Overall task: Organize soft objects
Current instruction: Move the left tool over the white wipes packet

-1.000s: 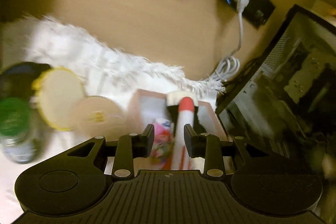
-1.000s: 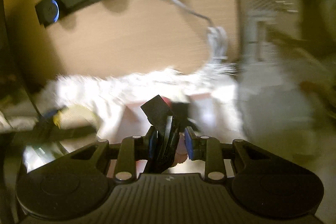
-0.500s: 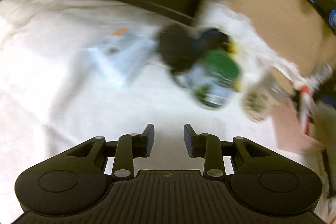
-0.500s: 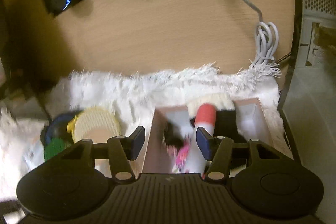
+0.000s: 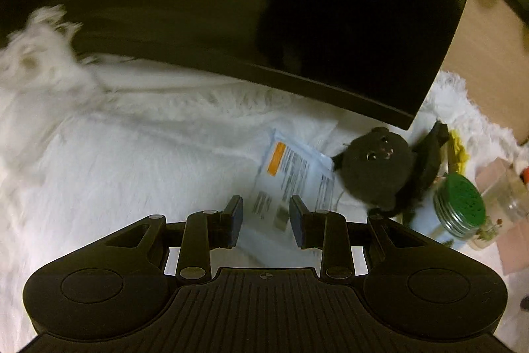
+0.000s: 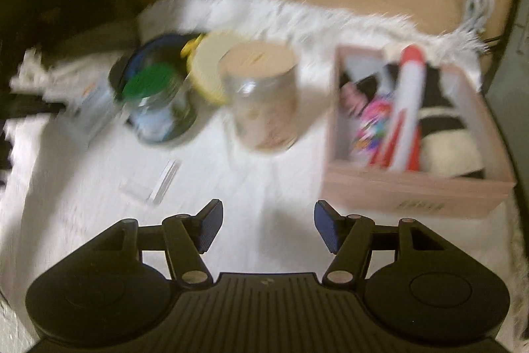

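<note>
A black plush toy [image 5: 377, 171] lies on the white fluffy rug [image 5: 132, 161], to the right of and beyond my left gripper [image 5: 266, 220], which is open and empty above a flat plastic packet [image 5: 291, 177]. In the right wrist view a pink box [image 6: 416, 184] at the right holds a red and white plush rocket [image 6: 406, 108], a colourful soft item [image 6: 370, 118] and a black and cream soft toy [image 6: 446, 134]. My right gripper [image 6: 267, 227] is wide open and empty over the rug [image 6: 99, 187], left of the box.
A dark monitor [image 5: 264, 5] overhangs the rug. A green-lidded jar [image 5: 459, 204] [image 6: 155, 108], a clear jar with a beige lid [image 6: 261, 101] and a yellow-rimmed round item [image 6: 211, 68] stand mid-rug. A small clear packet [image 6: 152, 184] lies nearby. A cable [image 6: 476, 2] hangs at the back right.
My right gripper let go of a dark soft item into the pink box, opened wide and pulled back left. My left gripper swung left from the box to the packet and black plush.
</note>
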